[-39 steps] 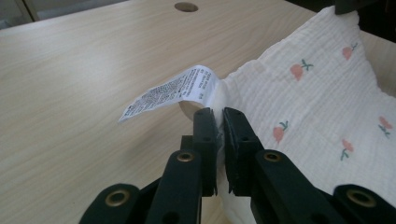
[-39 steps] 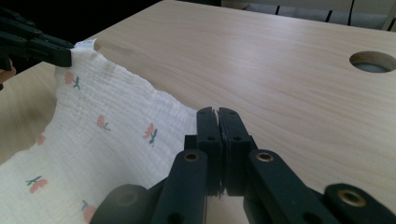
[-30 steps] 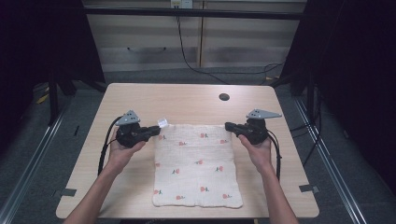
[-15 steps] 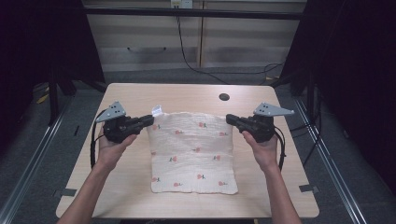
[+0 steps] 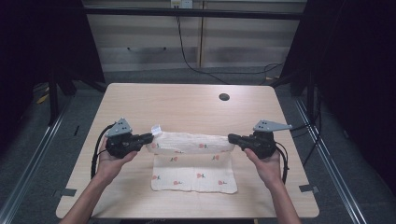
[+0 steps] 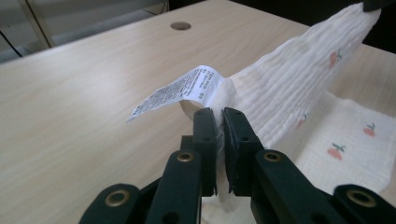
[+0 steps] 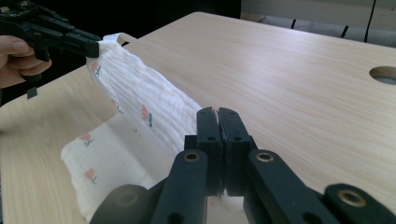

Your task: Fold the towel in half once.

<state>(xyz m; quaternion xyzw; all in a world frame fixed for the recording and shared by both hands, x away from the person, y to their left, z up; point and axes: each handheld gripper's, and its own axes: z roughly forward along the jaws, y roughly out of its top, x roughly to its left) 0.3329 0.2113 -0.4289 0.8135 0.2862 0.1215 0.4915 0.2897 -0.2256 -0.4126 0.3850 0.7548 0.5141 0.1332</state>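
While my left gripper [image 5: 148, 137] and right gripper [image 5: 232, 138] each stay clamped on a far corner, the cloth [image 5: 194, 173] stretches crosswise between them, near half flat on the table [image 5: 187, 105]. Left gripper view: pinched beside the label [image 6: 175, 91]. Right gripper view: cloth runs leftward.

I've got the left gripper [image 5: 148, 137] and the right gripper [image 5: 232, 138] each clamped on a far corner of the cloth [image 5: 194, 173], lifting that edge above the desk [image 5: 187, 105]; the near half lies flat by the desk's front edge.
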